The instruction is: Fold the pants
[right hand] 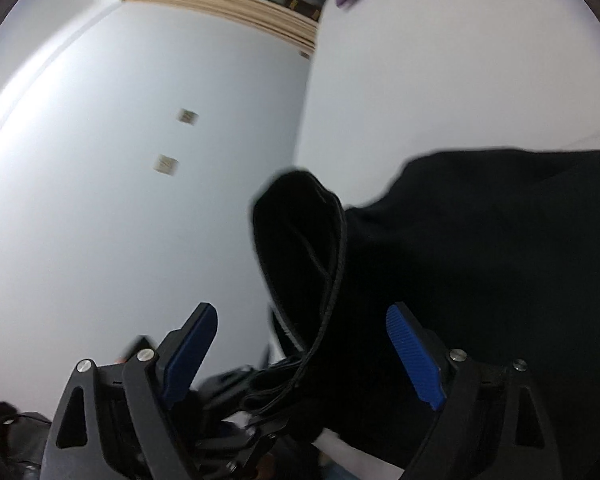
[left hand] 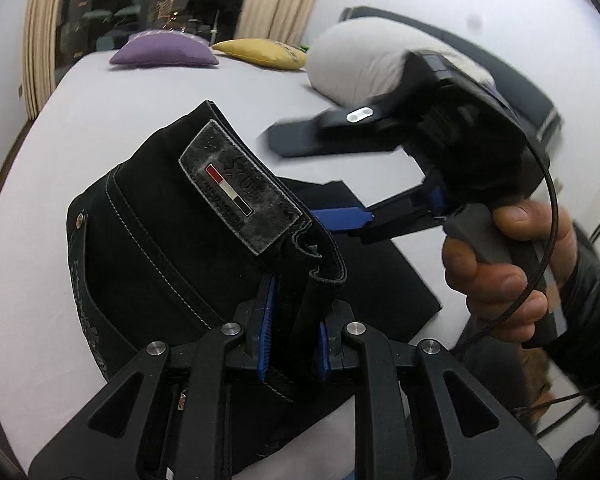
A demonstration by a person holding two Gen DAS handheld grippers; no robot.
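Observation:
Black pants [left hand: 148, 240] with a grey leather brand patch [left hand: 240, 196] lie bunched on a white bed [left hand: 100, 120]. My left gripper [left hand: 294, 328] is shut on the folded waistband and holds it raised. My right gripper [right hand: 300, 344] is open, with its blue pads [right hand: 414, 356] on either side of the waistband edge [right hand: 300, 240] and not closed on it. The right gripper also shows in the left wrist view [left hand: 340, 220], held in a hand beside the waistband.
A purple cushion [left hand: 164, 52], a yellow cushion [left hand: 260, 52] and a white pillow [left hand: 364, 64] sit at the far side of the bed. Beige curtains [left hand: 40, 40] and a dark window are behind. A white wall [right hand: 140, 160] fills the right wrist view.

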